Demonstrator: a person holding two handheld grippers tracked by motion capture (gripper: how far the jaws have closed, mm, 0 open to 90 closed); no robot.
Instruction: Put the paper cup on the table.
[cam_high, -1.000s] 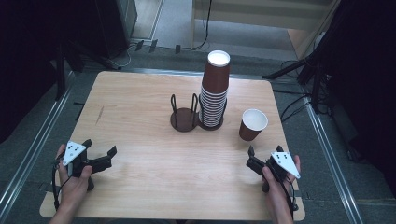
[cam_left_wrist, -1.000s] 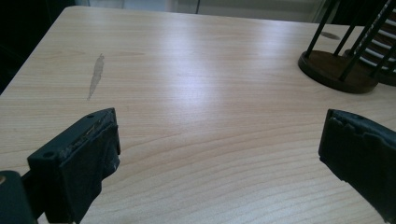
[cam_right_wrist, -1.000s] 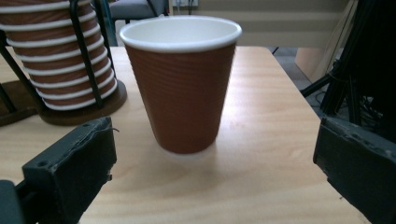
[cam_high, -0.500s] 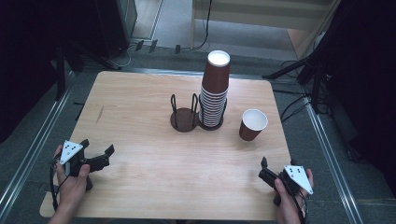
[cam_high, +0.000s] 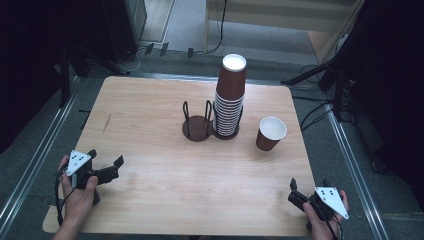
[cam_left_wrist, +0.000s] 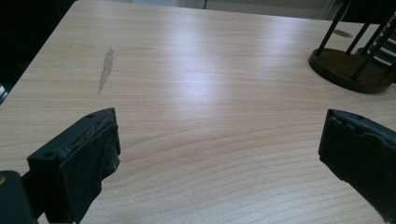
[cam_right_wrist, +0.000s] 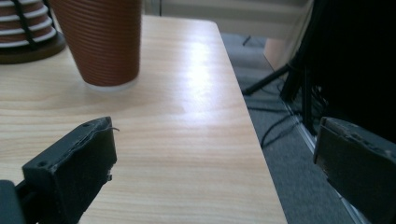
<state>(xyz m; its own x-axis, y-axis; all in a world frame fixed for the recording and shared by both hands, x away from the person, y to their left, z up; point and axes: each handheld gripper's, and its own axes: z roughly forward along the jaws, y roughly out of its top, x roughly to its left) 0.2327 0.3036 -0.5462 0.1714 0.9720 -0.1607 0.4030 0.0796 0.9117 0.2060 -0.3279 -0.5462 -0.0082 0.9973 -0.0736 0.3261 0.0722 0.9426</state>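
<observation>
Currently, status by item:
Left gripper (cam_high: 106, 169): near the table's front left corner, over the wood; jaws spread wide, nothing between them.
Right gripper (cam_high: 308, 192): at the front right corner, right at the table's edge; in the right gripper view one jaw sits over wood and the other hangs past the right edge over the grey floor. Jaws wide apart, empty.
Single brown ribbed paper cup (cam_high: 270, 133): upright, mouth up, right half of the table, just beside the stack, well apart from both grippers.
Tall stack of brown paper cups (cam_high: 230, 97): nested upside down in the right bay of the dark wire cup holder (cam_high: 197, 126); left bay bare.
Pale wooden table (cam_high: 150, 195): broad open surface between the two grippers and in front of the holder.
Grey smear (cam_left_wrist: 106, 69): on the wood, toward the left edge.
Right edge: cup stands near it, with a narrow strip of wood beyond.
</observation>
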